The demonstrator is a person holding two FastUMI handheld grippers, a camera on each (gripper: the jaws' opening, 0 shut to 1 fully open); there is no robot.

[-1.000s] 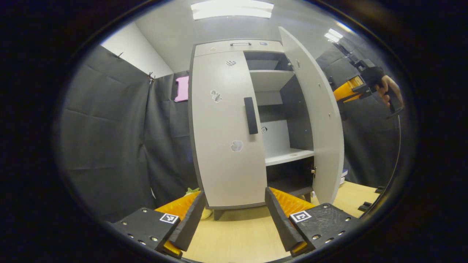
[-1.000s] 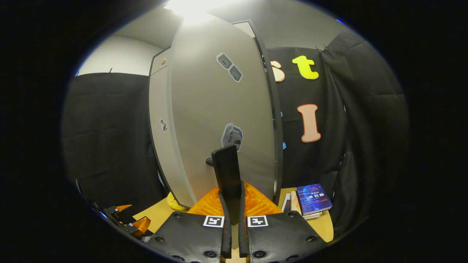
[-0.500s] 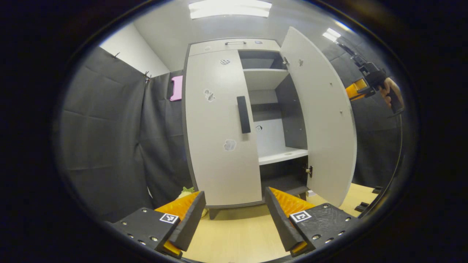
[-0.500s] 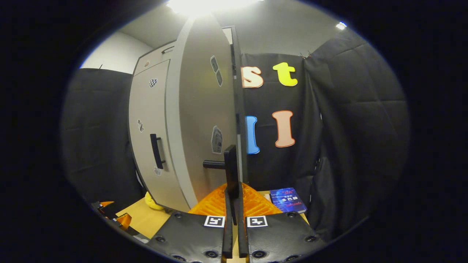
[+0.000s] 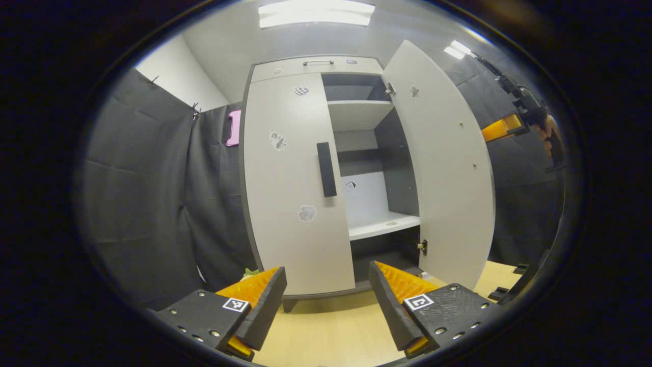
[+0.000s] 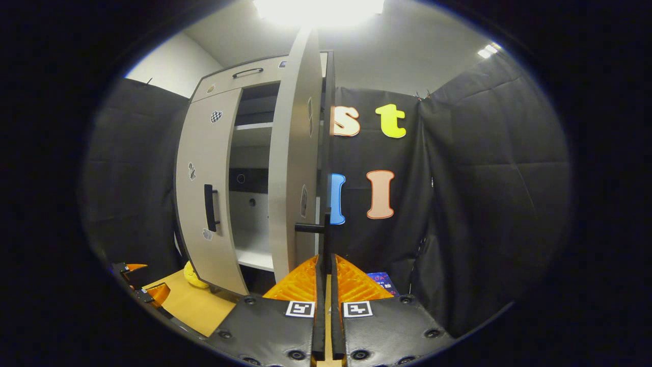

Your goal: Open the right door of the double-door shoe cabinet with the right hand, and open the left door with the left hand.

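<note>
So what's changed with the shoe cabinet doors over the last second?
The pale grey right door has swung further open, pulled by the right gripper, which stays shut on that door's black bar handle; more of the white shelves inside now shows. The pale grey left door is still closed, and the left gripper stays open, short of its black handle.

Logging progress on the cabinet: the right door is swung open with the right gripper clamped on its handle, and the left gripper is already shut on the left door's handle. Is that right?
Not quite. In the left gripper view the left gripper is open, short of the left door, whose handle is untouched. The right door is open, with the right gripper clamped on its handle.
</note>
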